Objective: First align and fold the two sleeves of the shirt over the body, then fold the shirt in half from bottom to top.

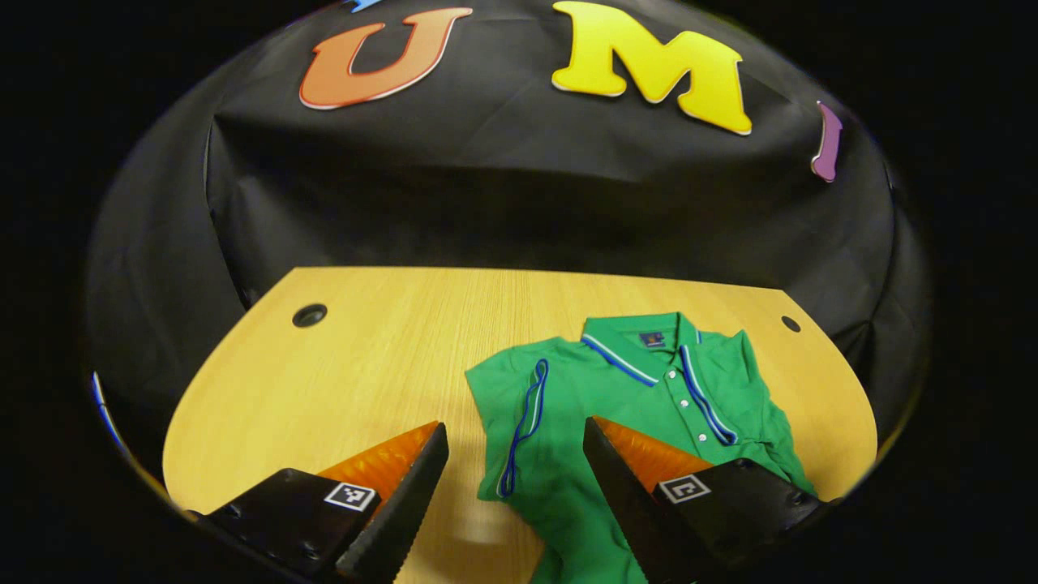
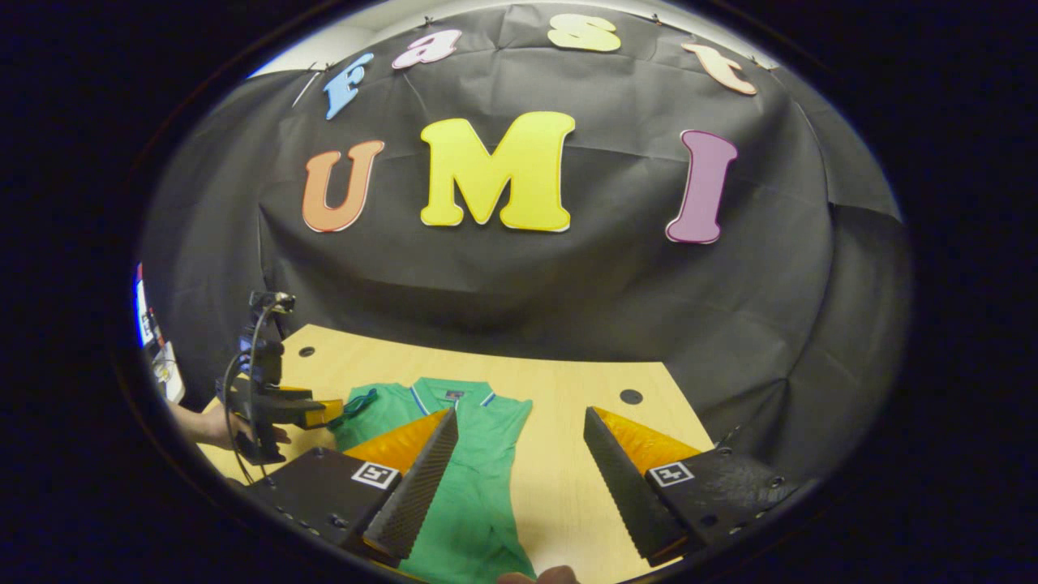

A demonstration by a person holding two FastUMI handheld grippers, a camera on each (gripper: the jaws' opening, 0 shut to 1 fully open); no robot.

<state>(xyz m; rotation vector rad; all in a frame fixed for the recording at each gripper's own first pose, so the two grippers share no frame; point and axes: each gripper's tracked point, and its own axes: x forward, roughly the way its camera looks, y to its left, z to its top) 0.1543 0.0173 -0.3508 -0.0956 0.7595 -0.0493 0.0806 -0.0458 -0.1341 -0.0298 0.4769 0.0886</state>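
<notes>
On the table (image 1: 340, 365) lies the green shirt (image 1: 600, 405), collar toward the wall, one sleeve (image 1: 519, 405) folded over the body. Left gripper (image 1: 515, 454) hangs above it, released. Right gripper (image 2: 519, 442) hangs over the shirt's edge, released.

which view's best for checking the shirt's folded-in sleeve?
Left gripper view. The green shirt sits close, and the sleeve with its blue trim lies flat over the body. In the right gripper view the shirt is smaller and partly behind that gripper's finger, with the left gripper at the sleeve area.
</notes>
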